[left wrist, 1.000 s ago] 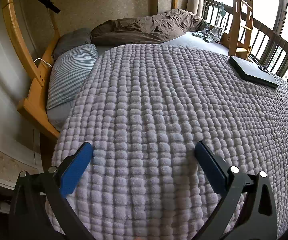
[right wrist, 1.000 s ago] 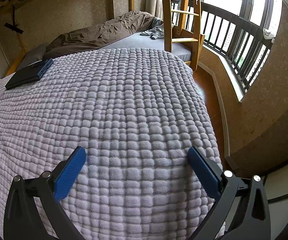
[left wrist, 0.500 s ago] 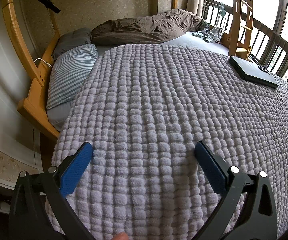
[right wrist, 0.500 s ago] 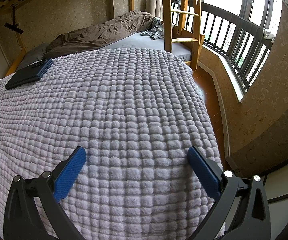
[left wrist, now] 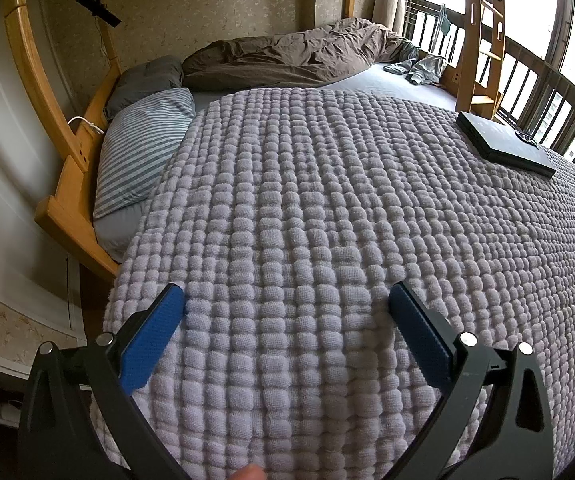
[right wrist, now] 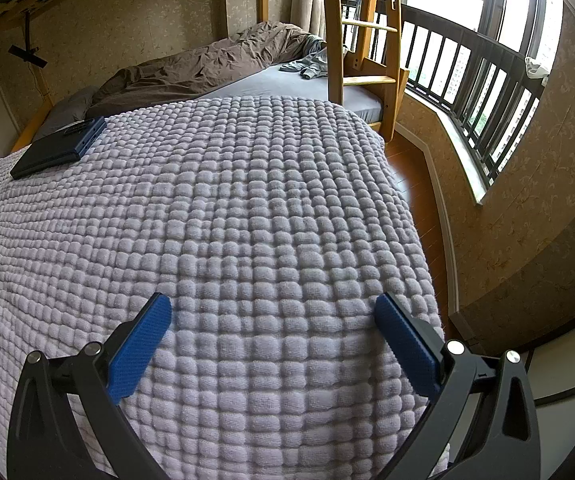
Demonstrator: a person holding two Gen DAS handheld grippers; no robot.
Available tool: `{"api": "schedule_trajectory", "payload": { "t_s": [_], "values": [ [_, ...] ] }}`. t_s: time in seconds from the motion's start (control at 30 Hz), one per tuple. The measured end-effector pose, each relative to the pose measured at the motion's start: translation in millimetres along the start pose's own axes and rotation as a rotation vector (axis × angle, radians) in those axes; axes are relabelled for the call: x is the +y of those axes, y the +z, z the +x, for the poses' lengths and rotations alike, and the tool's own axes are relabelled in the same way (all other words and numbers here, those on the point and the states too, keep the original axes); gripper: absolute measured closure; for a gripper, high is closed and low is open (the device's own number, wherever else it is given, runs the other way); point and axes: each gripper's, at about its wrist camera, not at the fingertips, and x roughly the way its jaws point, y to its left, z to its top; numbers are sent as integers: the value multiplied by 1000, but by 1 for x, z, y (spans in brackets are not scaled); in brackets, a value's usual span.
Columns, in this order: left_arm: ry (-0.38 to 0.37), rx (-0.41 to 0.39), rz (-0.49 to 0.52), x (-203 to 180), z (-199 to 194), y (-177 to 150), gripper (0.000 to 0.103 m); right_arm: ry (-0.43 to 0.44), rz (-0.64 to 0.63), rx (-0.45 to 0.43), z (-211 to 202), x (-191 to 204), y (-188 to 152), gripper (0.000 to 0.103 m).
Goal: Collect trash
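While both the left gripper (left wrist: 286, 320) and right gripper (right wrist: 273, 330) hovered with fingers spread wide and empty over the quilted blanket (left wrist: 347, 220), no trash showed, only a dark flat box (left wrist: 503, 142) lying between them, far ahead.

Blanket (left wrist: 327, 208) was pale lilac-grey with a bumpy waffle grid pattern. Pillow (left wrist: 143, 152) had grey-blue and white stripes; the second pillow (left wrist: 143, 80) behind it was plain dark grey. Duvet (left wrist: 287, 56) was brown, sheet (right wrist: 311, 92) plain grey-blue, crumpled shirt (left wrist: 419, 68) grey-green. Flat box (left wrist: 503, 144) was black in the left view, dark navy in the right. Bed frame (left wrist: 67, 184) and ladder (right wrist: 367, 40) were light honey wood. Wallpaper (right wrist: 535, 200) was tan with a faint leaf print. Floor (right wrist: 415, 184) was reddish-brown wood. Railing (right wrist: 479, 92) was dark brown. Both grippers' pads (left wrist: 151, 340) were blue on black arms.
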Motion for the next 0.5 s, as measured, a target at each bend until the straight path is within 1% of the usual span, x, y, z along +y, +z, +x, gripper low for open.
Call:
{"api": "schedule_trajectory", "payload": {
  "t_s": [0.5],
  "values": [
    [1, 1, -1, 0, 0, 0, 1, 0, 0, 0, 0, 0, 0, 4]
  ]
}}
